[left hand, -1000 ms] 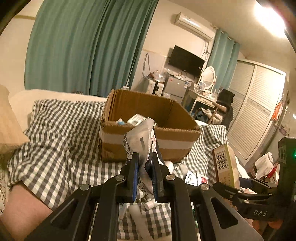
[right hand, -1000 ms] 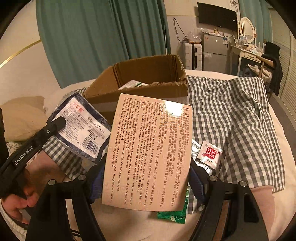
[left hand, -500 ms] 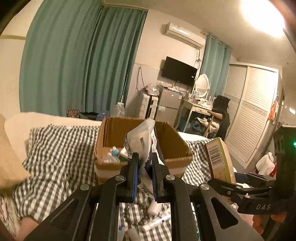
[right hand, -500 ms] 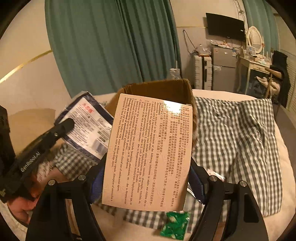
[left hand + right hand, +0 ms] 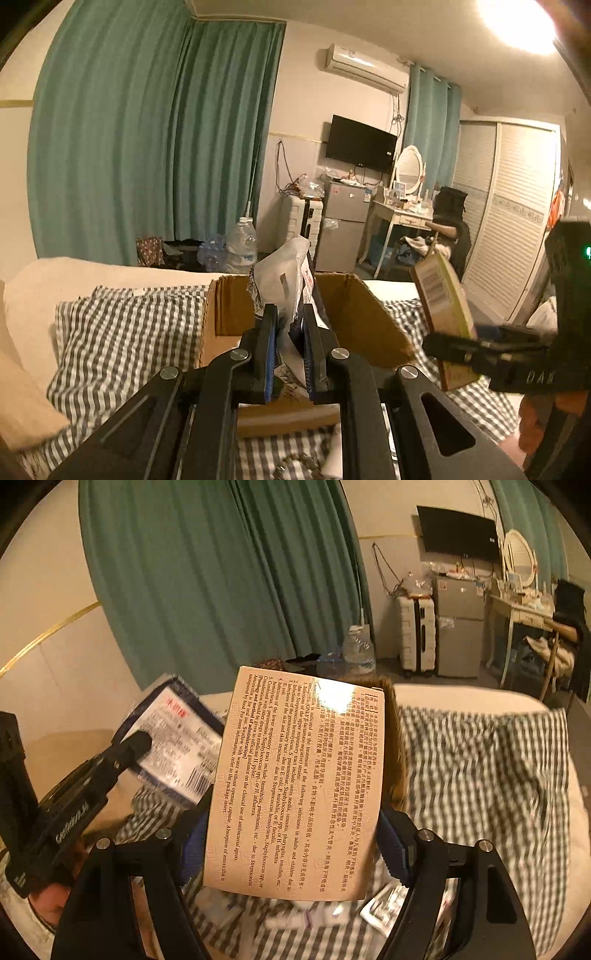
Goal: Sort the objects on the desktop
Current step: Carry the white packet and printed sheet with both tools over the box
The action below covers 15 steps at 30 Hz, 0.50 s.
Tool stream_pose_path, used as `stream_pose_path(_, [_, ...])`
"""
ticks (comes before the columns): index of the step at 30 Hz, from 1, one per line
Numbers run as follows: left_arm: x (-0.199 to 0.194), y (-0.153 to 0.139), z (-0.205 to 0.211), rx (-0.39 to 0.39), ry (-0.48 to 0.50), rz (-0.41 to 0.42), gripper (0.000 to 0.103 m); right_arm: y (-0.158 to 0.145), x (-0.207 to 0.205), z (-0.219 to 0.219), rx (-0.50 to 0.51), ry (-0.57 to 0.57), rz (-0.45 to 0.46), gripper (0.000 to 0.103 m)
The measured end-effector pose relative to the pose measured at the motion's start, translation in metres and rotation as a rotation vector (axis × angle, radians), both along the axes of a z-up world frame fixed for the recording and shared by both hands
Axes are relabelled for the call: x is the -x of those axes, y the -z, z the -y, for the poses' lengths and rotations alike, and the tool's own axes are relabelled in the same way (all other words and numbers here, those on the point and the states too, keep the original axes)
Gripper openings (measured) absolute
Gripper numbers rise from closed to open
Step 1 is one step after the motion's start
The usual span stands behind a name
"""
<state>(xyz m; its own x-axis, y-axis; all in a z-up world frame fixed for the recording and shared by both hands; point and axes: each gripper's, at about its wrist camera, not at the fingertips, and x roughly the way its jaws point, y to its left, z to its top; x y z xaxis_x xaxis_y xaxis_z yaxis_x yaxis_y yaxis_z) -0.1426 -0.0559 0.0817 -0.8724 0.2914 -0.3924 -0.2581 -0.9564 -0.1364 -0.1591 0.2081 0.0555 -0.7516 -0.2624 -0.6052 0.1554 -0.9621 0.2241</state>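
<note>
Bedroom clutter fills the background: teal curtains [image 5: 155, 140] hang at ten o'clock in the left wrist view, with a wall television and small fridge toward one o'clock. Below them a grey checked cloth [image 5: 125, 332] covers the bed, and an open cardboard box [image 5: 373, 332] sits on it dead centre, probably the bin for this sorting job. Both items are carried high and aimed at that box, which suggests a drop into it comes next. From the right wrist view, the right gripper [image 5: 291, 834] tilts downward with its jaws wide, clamped on the two side edges of a flat medicine carton [image 5: 299, 786], whose printed face hides most of the box. The left gripper [image 5: 290, 350] points gently downward at six o'clock, jaws nearly together, pinching a soft tissue packet [image 5: 286, 284] upright above the box's near wall. Small loose packets [image 5: 384, 912] lie on the cloth beneath the carton.
</note>
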Motion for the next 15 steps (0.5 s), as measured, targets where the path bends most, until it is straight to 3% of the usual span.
stream_pose_path(5, [0.032, 0.01, -0.001, 0.004, 0.005, 0.009, 0.012, 0.006, 0.035, 0.002, 0.003, -0.011, 0.012, 0.076])
stream_pose_path(15, [0.092, 0.055, 0.001, 0.043, -0.021, 0.061, 0.012, 0.06, 0.106, 0.007, -0.004, -0.011, 0.104, 0.076])
